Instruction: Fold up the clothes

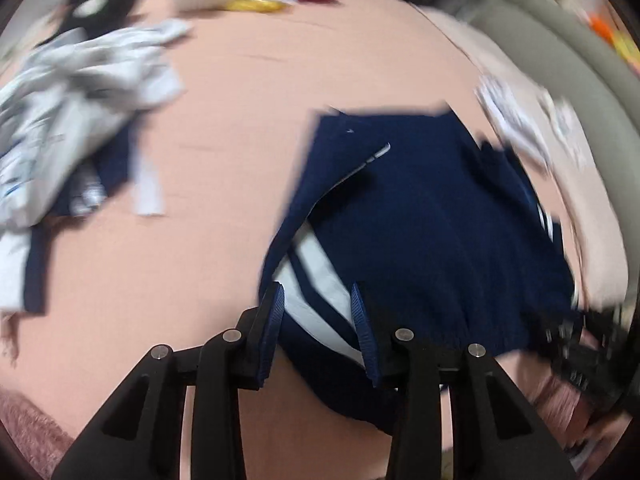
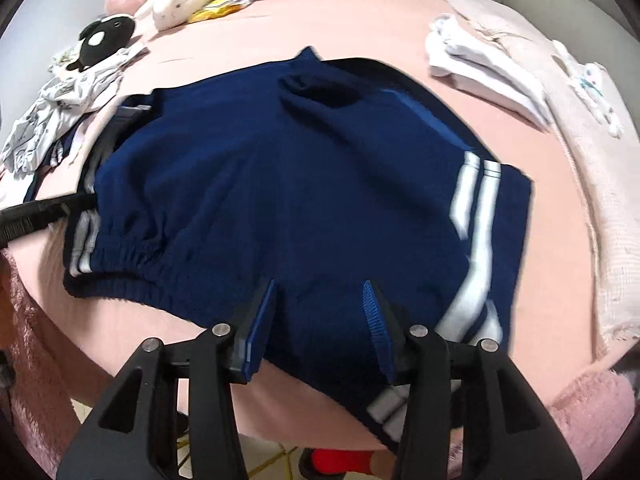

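Observation:
Navy shorts with white side stripes [image 2: 280,184] lie spread on a pink bed [image 2: 400,40]; the elastic waistband faces the near edge. In the left wrist view the shorts [image 1: 420,220] fill the middle right, blurred by motion. My left gripper [image 1: 318,292] is open, its fingers straddling the striped left edge of the shorts. My right gripper [image 2: 320,284] is open over the near part of the shorts, beside the right-hand stripes. The left gripper also shows at the shorts' left edge in the right wrist view [image 2: 36,214].
A heap of white and grey clothes [image 1: 68,120] lies at the left. Folded white garments [image 2: 480,68] sit at the right on a pale blanket [image 2: 592,160]. Soft toys [image 2: 188,0] line the far edge. The bed's near edge drops to the floor [image 2: 272,464].

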